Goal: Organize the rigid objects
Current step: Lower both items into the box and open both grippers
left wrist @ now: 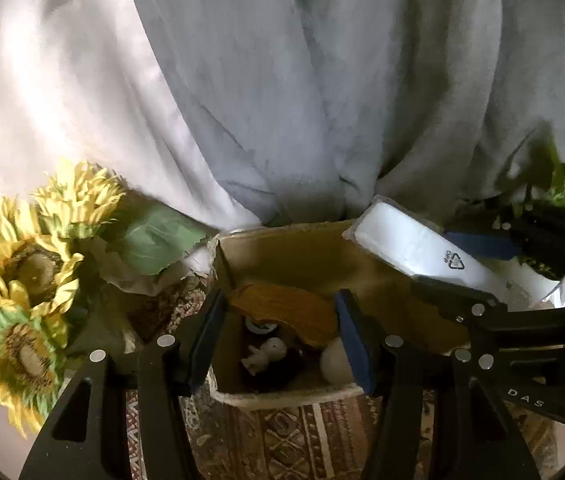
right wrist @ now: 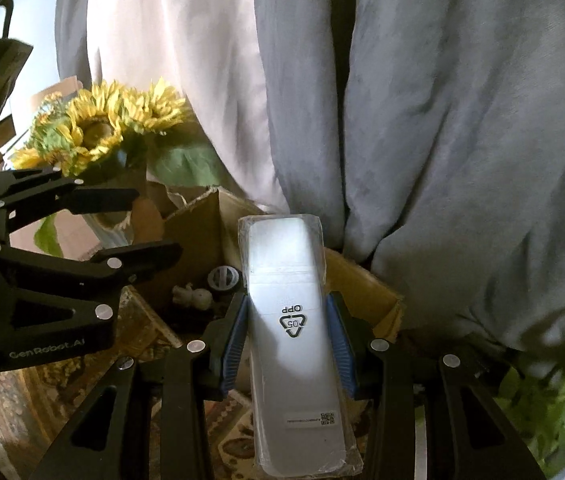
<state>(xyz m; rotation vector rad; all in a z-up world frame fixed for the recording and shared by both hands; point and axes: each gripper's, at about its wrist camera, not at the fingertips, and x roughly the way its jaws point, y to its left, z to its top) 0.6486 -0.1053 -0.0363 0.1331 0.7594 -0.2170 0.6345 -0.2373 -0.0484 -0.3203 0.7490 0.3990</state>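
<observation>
Over the patterned rug: both grippers hover at an open cardboard box [left wrist: 314, 256].
Left gripper [left wrist: 280, 336]: its 2 blue-padded fingers [left wrist: 352, 340] straddle a piece of yellow-orange paper-like material [left wrist: 286, 308]; whether the pads press on it I cannot tell.
Right gripper [right wrist: 288, 340]: its blue pads [right wrist: 338, 344] pinch the 2 long sides of a white flat pack [right wrist: 290, 320], about halfway along it.
White pack: wrapped in clear film, printed with a recycling triangle and "OPP"; a small label sits near its close end; its far end juts over the box's right rim.
Box: stands on the rug [left wrist: 302, 436], its near edge between the left gripper's arms, its flaps up.
Box contents: a small white figurine [left wrist: 266, 354], a white ball [left wrist: 334, 364] in the near right corner, a round black-and-white cap [right wrist: 223, 278] towards the back, all under or beside the yellow-orange piece.
Left of the box: a bunch of sunflowers [left wrist: 22, 268] with green leaves, just beside the box's left wall.
Behind the box: grey and white draped cloth [left wrist: 282, 80] fills the background.
Far right: green leaves [right wrist: 554, 400], blurred.
</observation>
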